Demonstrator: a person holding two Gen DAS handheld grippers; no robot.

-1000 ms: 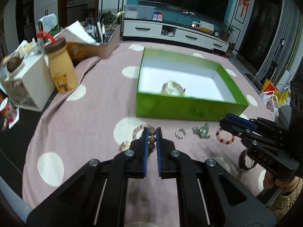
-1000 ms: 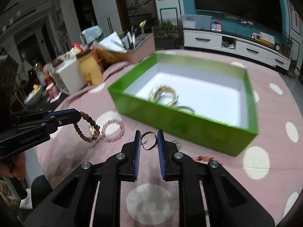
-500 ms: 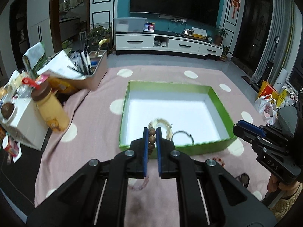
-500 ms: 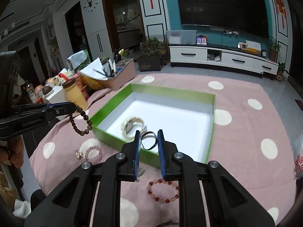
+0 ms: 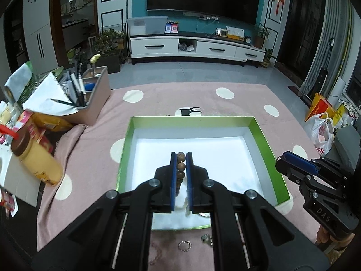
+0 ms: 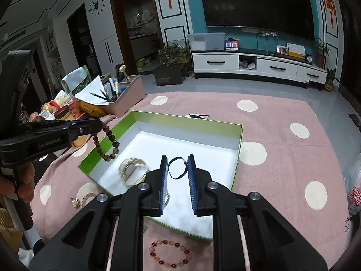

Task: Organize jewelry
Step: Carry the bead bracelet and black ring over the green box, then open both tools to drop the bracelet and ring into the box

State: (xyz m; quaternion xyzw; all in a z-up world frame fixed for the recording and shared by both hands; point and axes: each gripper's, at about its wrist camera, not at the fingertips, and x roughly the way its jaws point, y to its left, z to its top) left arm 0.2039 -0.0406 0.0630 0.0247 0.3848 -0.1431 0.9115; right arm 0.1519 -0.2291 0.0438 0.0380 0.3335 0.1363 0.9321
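Note:
A green box (image 5: 261,135) with a white floor lies on the pink dotted cloth. My left gripper (image 5: 181,155) hangs over its near half, shut on a brown bead bracelet (image 5: 181,166). From the right wrist view that bracelet (image 6: 108,144) dangles from the left gripper (image 6: 100,124) above the box's left wall (image 6: 101,144). My right gripper (image 6: 177,160) is over the box too, shut on a thin black ring (image 6: 178,168). A pale gold bangle (image 6: 132,172) lies inside the box. The right gripper (image 5: 282,159) also shows beside the box's right wall.
On the cloth before the box lie a red bead bracelet (image 6: 169,256), a pink bracelet (image 6: 86,197), a gold charm (image 6: 75,202) and a small ring (image 5: 184,246). A pen-filled bin (image 5: 94,97), a yellow bottle (image 5: 38,162) and a white carton (image 5: 13,180) crowd the left side.
Both grippers rose and moved forward from the loose jewelry to over the green box, each carrying its piece. The loose jewelry has slid to the bottom of the views.

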